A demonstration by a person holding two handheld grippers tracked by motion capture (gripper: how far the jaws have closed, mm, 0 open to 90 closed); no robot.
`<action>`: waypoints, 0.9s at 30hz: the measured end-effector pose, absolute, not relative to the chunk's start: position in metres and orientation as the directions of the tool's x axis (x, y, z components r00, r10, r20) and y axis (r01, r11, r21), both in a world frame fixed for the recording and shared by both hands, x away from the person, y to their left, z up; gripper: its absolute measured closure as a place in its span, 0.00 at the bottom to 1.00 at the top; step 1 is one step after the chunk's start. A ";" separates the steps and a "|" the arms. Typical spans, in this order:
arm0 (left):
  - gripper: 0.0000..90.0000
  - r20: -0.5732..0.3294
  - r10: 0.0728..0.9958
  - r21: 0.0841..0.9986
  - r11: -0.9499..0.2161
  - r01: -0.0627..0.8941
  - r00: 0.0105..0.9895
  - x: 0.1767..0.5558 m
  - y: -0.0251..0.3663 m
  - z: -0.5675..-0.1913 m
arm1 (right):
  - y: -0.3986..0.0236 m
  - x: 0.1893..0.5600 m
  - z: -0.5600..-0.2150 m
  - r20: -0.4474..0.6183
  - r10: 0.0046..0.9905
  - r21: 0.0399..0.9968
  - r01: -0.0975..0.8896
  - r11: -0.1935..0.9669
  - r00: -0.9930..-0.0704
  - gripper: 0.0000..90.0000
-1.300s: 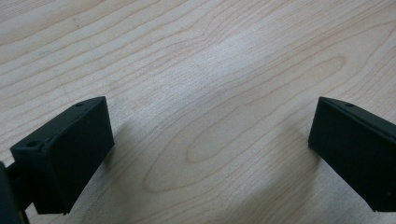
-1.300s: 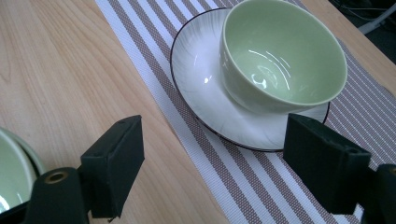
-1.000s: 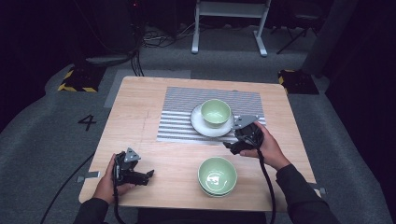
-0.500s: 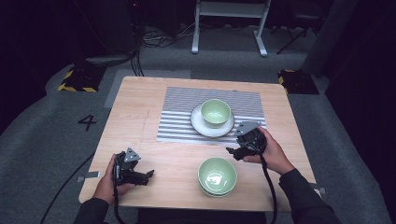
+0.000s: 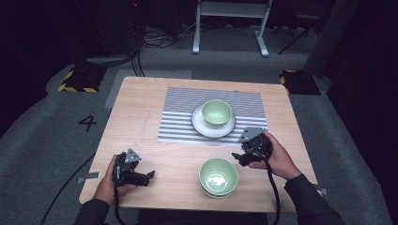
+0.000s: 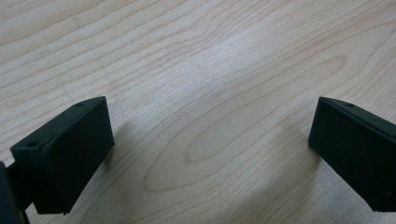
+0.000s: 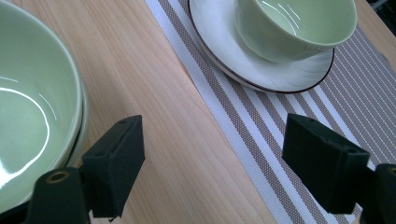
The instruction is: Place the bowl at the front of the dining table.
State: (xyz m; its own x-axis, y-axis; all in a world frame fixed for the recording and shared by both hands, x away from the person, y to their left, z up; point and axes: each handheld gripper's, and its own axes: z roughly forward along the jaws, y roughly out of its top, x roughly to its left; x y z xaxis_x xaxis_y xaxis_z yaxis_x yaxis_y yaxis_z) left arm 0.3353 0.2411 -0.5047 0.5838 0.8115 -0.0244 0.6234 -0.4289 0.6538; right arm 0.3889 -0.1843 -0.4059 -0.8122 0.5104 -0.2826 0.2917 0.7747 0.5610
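Evidently the right gripper (image 5: 240, 158) has drawn back from the white plate (image 5: 201, 127) over the last second: earlier it sat at the plate's right rim on the striped mat (image 5: 178, 117), and now it hangs nearer the table's front edge, just right of the stacked green bowls (image 5: 218, 176). Its jaws stand wide and empty — in the right gripper view the stack's rim (image 7: 37, 116) sits close by the left jaw, with the mat's edge and the plate beyond. The small green bowl (image 5: 217, 113) rests upright on the plate, in the middle of the mat, toward the far side of the table (image 5: 141, 103).

That retreat suggests the bowl on the plate has been let go and is done with, and that the stack near the front edge is the next thing to be handled; the gripper is already turned toward it, though not touching.

The left gripper (image 5: 146, 176) has not shifted — it rests by the front left corner, jaws spread wide over bare wood (image 6: 205, 93), holding nothing.
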 end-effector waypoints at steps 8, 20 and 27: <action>0.00 -0.025 0.812 0.654 -0.429 0.624 0.584 0.335 0.241 -0.505 | -0.190 0.379 -0.408 -0.289 0.504 0.558 0.285 0.780 -0.814 0.23; 0.00 -0.024 0.812 0.654 -0.429 0.623 0.584 0.335 0.241 -0.505 | -0.205 0.365 -0.412 -0.291 0.528 0.568 0.300 0.767 -0.798 0.24; 0.00 -0.025 0.812 0.654 -0.429 0.623 0.584 0.335 0.241 -0.505 | -0.214 0.359 -0.419 -0.285 0.549 0.574 0.319 0.754 -0.785 0.24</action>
